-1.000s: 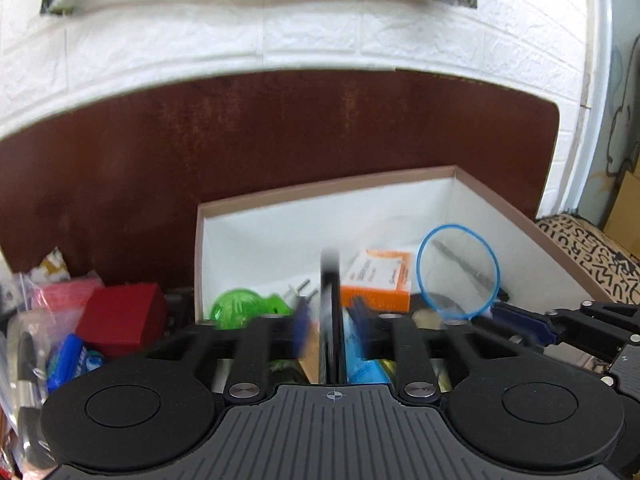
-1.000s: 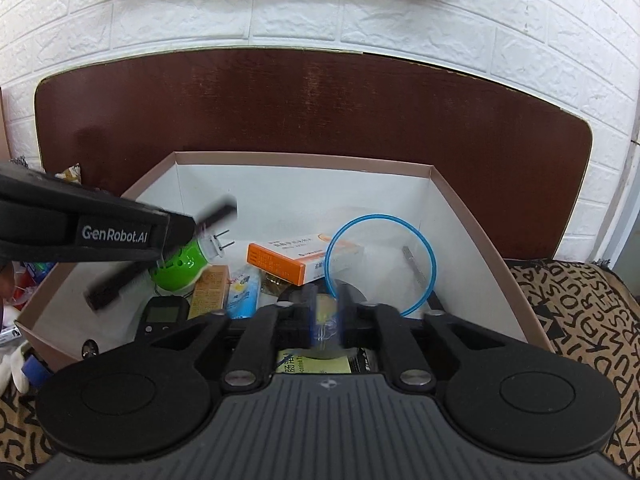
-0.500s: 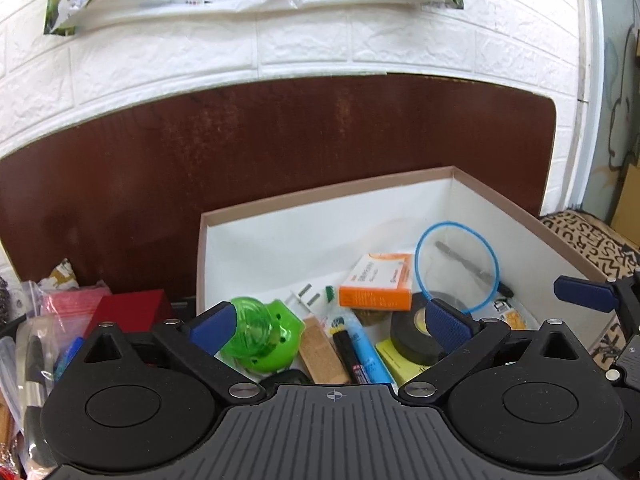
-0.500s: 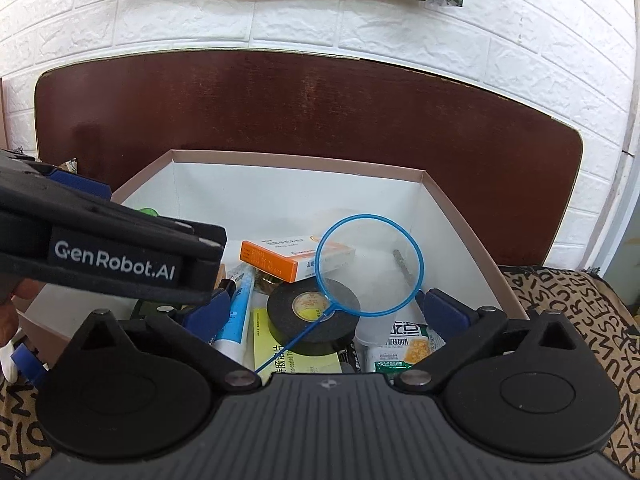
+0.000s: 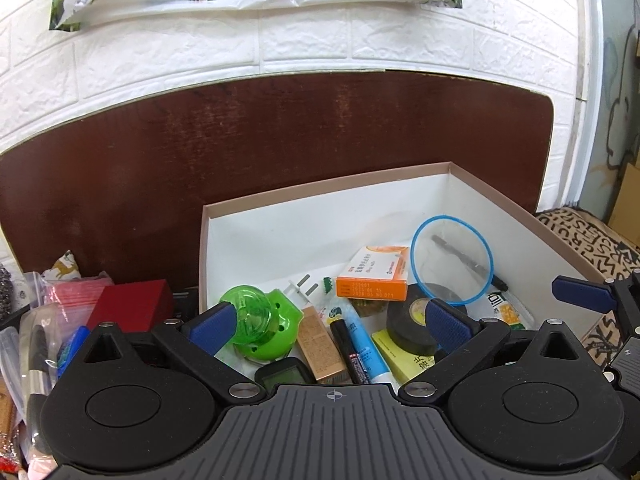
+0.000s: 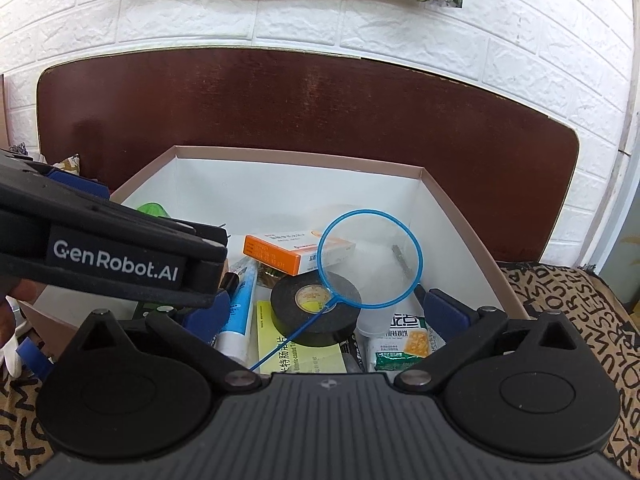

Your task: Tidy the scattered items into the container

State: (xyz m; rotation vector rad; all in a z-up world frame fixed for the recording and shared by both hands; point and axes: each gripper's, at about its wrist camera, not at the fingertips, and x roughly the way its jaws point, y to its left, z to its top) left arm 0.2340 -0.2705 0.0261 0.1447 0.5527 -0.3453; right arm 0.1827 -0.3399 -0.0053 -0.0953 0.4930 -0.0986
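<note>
A white-lined cardboard box [image 5: 304,216] [image 6: 460,216] holds several items: a green plug-in device [image 5: 262,322], an orange medicine box [image 5: 370,276] [image 6: 296,252], a black tape roll [image 5: 410,318] [image 6: 316,308], a blue-rimmed net [image 5: 452,264] [image 6: 370,258], a black marker [image 5: 352,350], a blue tube [image 6: 240,312] and a yellow pad [image 6: 300,348]. My left gripper [image 5: 330,322] is open and empty above the box's near left. My right gripper [image 6: 324,312] is open and empty above the tape roll. The left gripper's body [image 6: 108,256] crosses the right wrist view.
Left of the box lie a red box [image 5: 128,306], clear bags of small items [image 5: 36,320] and a blue pen [image 5: 70,346]. A dark brown headboard [image 5: 280,140] and a white brick wall stand behind. A patterned cloth [image 6: 580,304] lies at the right.
Both grippers opened. The left let go of the black marker and the right let go of its small item. Both now hold nothing, and have drawn back slightly.
</note>
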